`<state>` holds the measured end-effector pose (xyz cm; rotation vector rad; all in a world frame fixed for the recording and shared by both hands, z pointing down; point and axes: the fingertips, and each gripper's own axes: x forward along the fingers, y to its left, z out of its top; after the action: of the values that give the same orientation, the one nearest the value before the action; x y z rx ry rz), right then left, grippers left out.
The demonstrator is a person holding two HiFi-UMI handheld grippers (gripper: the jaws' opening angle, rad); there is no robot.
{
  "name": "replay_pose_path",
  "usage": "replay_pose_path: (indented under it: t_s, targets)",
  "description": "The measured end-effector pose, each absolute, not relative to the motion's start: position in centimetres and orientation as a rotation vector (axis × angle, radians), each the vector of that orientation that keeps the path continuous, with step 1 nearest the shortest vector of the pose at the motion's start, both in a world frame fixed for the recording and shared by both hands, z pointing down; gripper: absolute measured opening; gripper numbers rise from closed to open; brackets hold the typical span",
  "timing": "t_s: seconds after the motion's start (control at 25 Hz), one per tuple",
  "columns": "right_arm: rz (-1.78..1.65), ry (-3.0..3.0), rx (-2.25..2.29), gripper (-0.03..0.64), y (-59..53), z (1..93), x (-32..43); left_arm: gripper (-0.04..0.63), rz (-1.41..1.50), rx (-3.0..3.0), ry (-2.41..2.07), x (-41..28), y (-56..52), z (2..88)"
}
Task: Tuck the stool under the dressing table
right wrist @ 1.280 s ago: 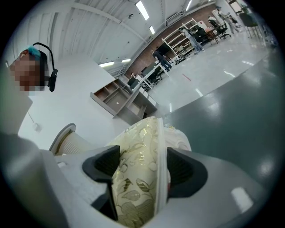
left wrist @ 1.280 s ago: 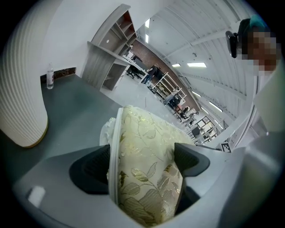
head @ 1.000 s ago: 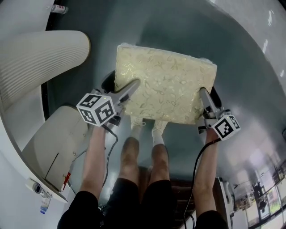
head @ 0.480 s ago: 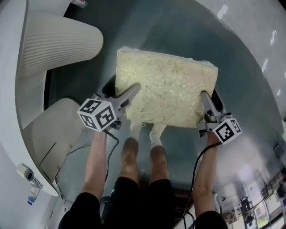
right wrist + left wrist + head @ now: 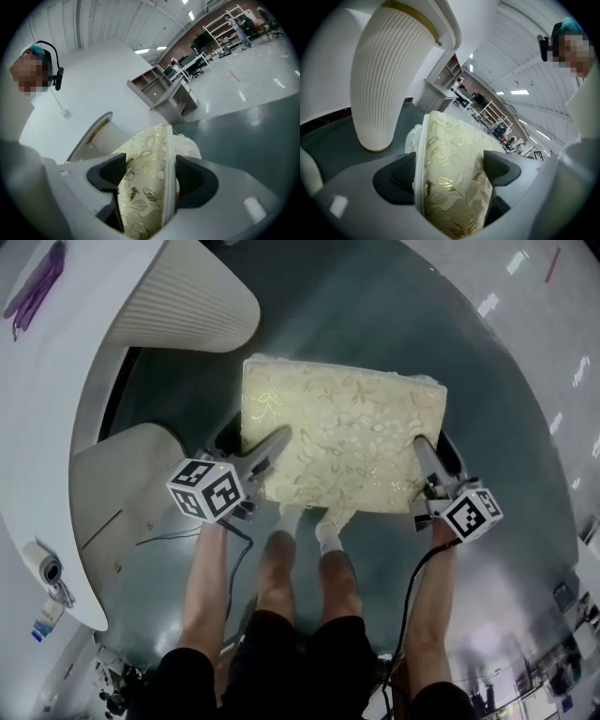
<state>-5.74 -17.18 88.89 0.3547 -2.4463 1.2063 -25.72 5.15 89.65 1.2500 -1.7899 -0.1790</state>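
Observation:
The stool [image 5: 342,442] has a cream cushion with a gold leaf pattern and is held up over the grey-green floor, square-on in the head view. My left gripper [image 5: 265,452] is shut on the cushion's left edge [image 5: 450,178]. On the opposite side, my right gripper [image 5: 424,457] is shut on the right edge [image 5: 147,187]. The dressing table [image 5: 66,381] is white, with a ribbed cream pedestal [image 5: 187,301] at the upper left, the same pedestal [image 5: 386,79] just beyond the stool. The stool's legs are hidden under the cushion.
A cream rounded seat or panel [image 5: 127,484] lies on the floor at the left, beside my left arm. My legs and white socks [image 5: 305,521] stand right behind the stool. Shelves and desks [image 5: 220,28] stand far off across the hall.
The view has shifted so the white table top and its ribbed pedestal now fill more of the upper left. The stool stays gripped at both sides, slightly nearer the pedestal.

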Motion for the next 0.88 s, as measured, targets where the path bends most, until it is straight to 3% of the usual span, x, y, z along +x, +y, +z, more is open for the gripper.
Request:
replay_pose_path:
  t_s: [0.68, 0.88]
  targets:
    - [1.209, -2.450, 0.350, 0.334, -17.3, 89.0, -5.6, 0.468, -0.175, 1.245, -1.789, -25.5, 5.0, 89.8]
    - [1.239, -2.444, 0.582, 0.334, -15.3, 88.8, -2.7, 0.468, -0.110, 1.388, -1.652, -26.1, 3.4, 90.4]
